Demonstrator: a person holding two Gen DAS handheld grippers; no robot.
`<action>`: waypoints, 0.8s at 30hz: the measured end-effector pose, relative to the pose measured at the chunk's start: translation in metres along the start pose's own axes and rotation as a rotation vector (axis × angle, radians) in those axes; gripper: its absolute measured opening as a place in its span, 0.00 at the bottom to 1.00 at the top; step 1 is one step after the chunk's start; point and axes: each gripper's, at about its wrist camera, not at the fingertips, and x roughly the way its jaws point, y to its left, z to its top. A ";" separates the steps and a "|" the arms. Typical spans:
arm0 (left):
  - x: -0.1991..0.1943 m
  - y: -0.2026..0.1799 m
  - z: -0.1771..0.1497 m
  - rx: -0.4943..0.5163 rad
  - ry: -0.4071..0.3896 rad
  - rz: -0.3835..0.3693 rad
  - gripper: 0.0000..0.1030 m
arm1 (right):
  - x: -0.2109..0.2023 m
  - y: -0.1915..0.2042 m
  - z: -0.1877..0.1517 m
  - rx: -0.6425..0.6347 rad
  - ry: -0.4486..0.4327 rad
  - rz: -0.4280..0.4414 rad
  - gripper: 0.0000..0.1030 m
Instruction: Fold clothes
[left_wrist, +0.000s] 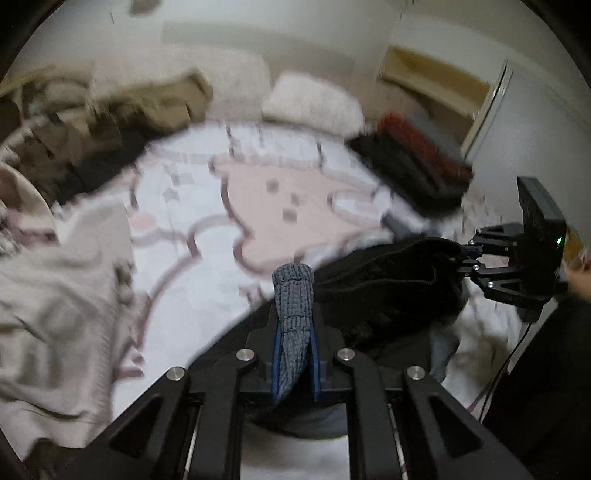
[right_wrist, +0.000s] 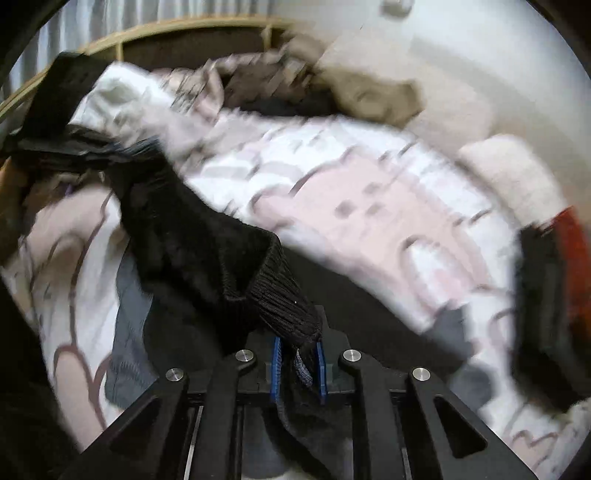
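Note:
A black knit sweater (left_wrist: 388, 288) hangs stretched between both grippers above the bed. In the left wrist view my left gripper (left_wrist: 294, 325) is shut on a grey-blue ribbed edge (left_wrist: 293, 291) of the sweater, which stands up between the blue pads. My right gripper (left_wrist: 463, 256) grips the sweater's far end at the right. In the right wrist view my right gripper (right_wrist: 297, 347) is shut on a black ribbed hem (right_wrist: 280, 302). From there the sweater (right_wrist: 192, 236) runs up and left to the blurred left gripper (right_wrist: 144, 147).
The bed cover (left_wrist: 280, 199) is white with pink shapes. A beige garment (left_wrist: 55, 295) lies crumpled at the left, with brown clothes (left_wrist: 110, 122) behind it. Dark and red folded clothes (left_wrist: 417, 162) are stacked at the right, beside pillows (left_wrist: 314, 99). Grey cloth (right_wrist: 129, 314) lies under the sweater.

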 end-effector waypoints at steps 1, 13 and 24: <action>-0.010 -0.005 0.009 0.008 -0.036 0.012 0.12 | -0.012 -0.003 0.009 -0.004 -0.035 -0.041 0.13; -0.191 -0.091 0.139 0.095 -0.618 0.159 0.12 | -0.220 -0.014 0.119 -0.064 -0.543 -0.497 0.12; -0.320 -0.159 0.146 0.244 -0.903 0.278 0.12 | -0.370 0.008 0.134 -0.025 -0.810 -0.568 0.12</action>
